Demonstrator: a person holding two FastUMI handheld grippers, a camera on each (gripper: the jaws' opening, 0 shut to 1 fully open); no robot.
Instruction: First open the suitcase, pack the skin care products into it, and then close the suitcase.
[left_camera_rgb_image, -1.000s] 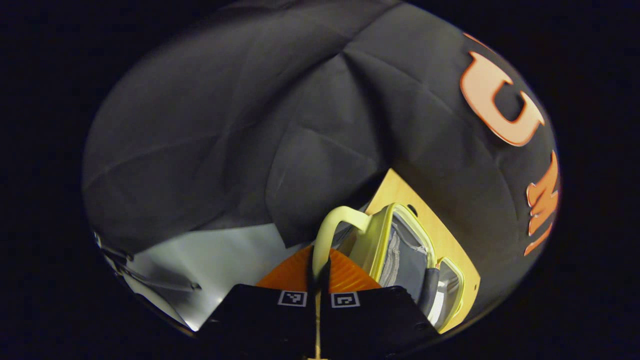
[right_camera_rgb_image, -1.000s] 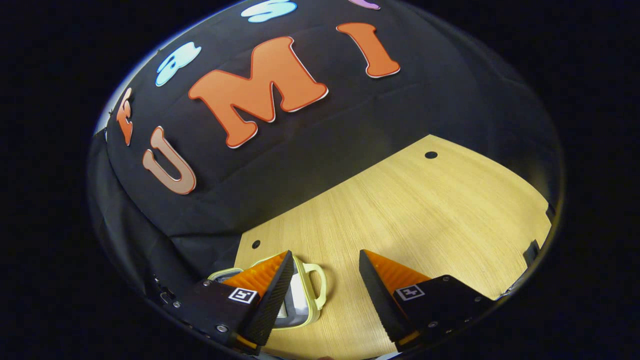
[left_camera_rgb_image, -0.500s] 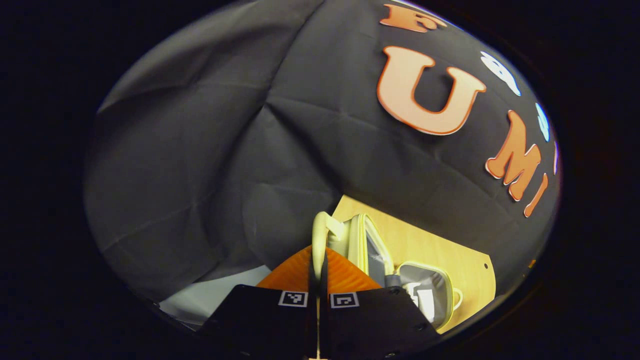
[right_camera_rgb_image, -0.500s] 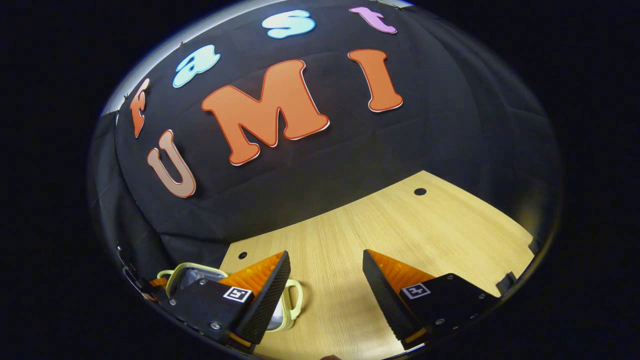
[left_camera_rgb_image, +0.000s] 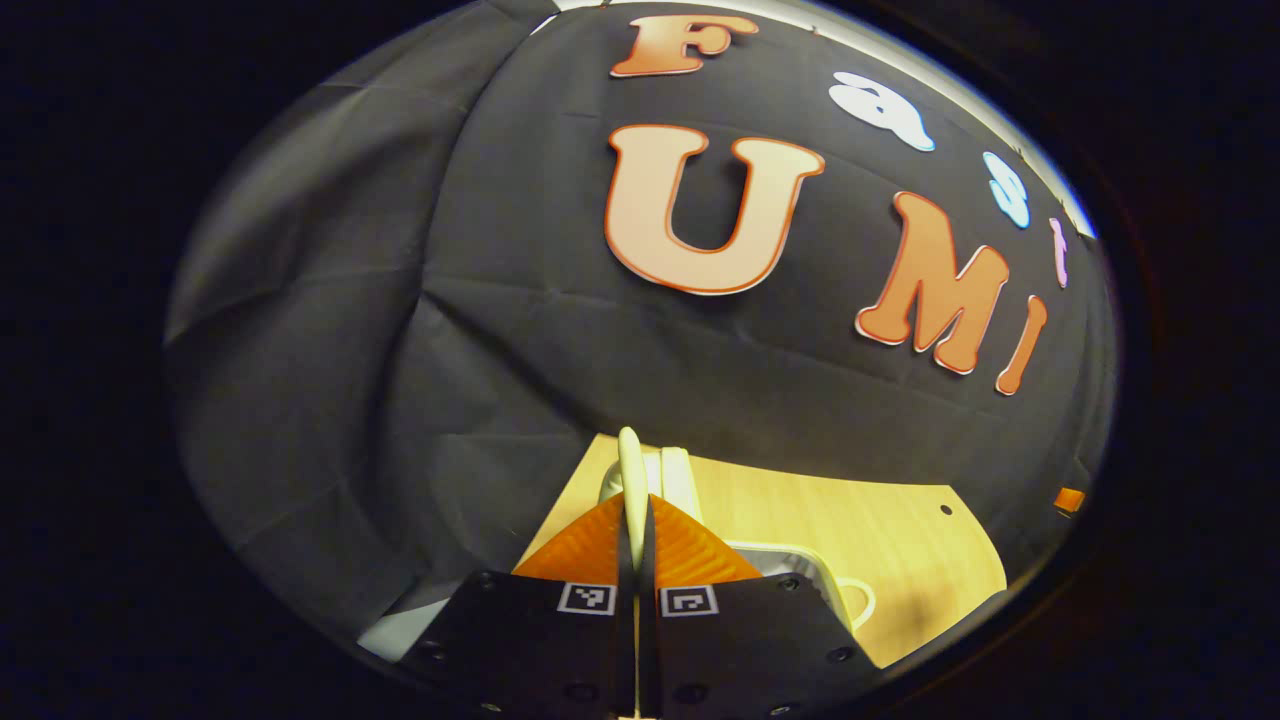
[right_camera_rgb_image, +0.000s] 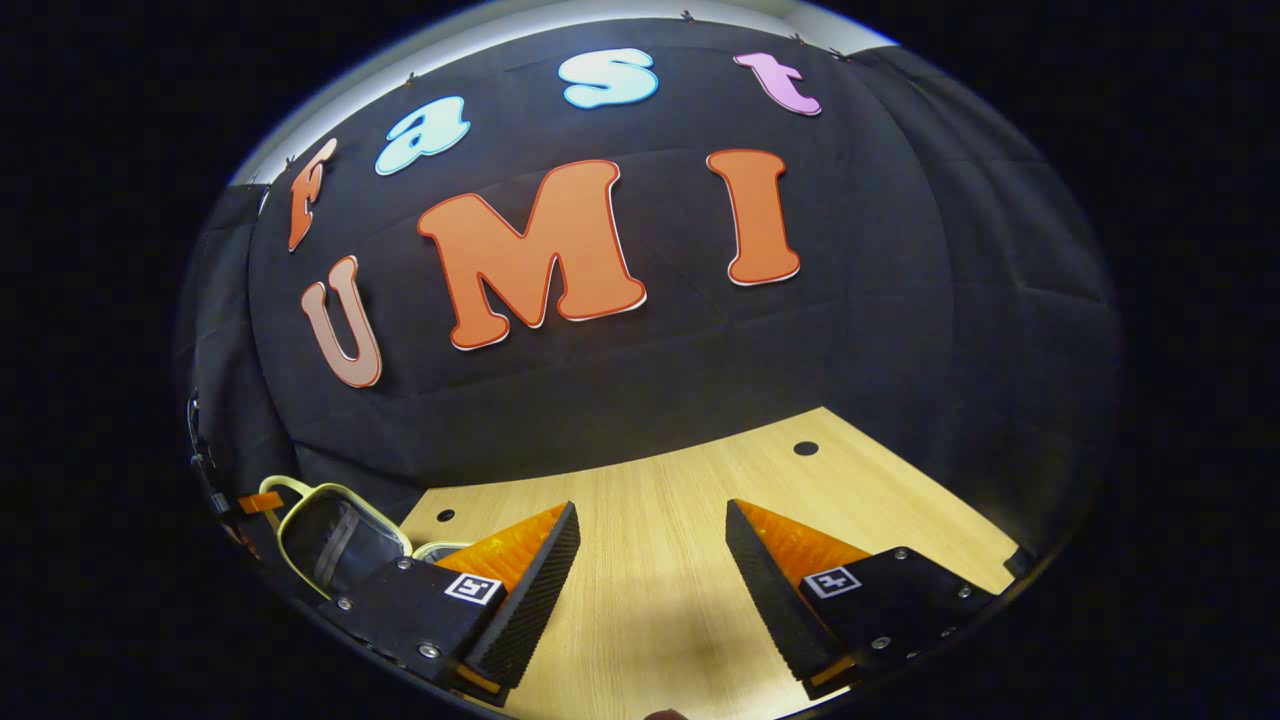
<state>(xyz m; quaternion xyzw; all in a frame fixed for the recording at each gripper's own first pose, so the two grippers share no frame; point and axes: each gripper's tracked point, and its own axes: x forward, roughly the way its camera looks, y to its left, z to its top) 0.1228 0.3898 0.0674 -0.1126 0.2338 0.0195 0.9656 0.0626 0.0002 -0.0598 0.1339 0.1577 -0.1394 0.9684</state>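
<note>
My left gripper (left_camera_rgb_image: 636, 512) is shut on the pale yellow handle (left_camera_rgb_image: 630, 468) of the small suitcase's lid (left_camera_rgb_image: 676, 476), which I see edge-on just past the fingers. The suitcase's lower half (left_camera_rgb_image: 800, 556) lies on the wooden table (left_camera_rgb_image: 900, 540) to the right, its own handle (left_camera_rgb_image: 858, 602) pointing right. In the right gripper view the lid (right_camera_rgb_image: 332, 532) stands raised at the far left, grey lining facing me, and a bit of the lower rim (right_camera_rgb_image: 440, 549) shows beside it. My right gripper (right_camera_rgb_image: 650, 522) is open over bare table (right_camera_rgb_image: 680, 480), to the right of the suitcase.
The black cloth wall (right_camera_rgb_image: 620, 400) rises right behind the table. Small dark holes (right_camera_rgb_image: 805, 448) mark the tabletop near its back edge. The table's left edge runs close to the suitcase (left_camera_rgb_image: 560, 500).
My left gripper has swung round with the handle, so the lid now shows edge-on instead of its inside. The right gripper's view has lifted and the suitcase has slid to its left edge.
</note>
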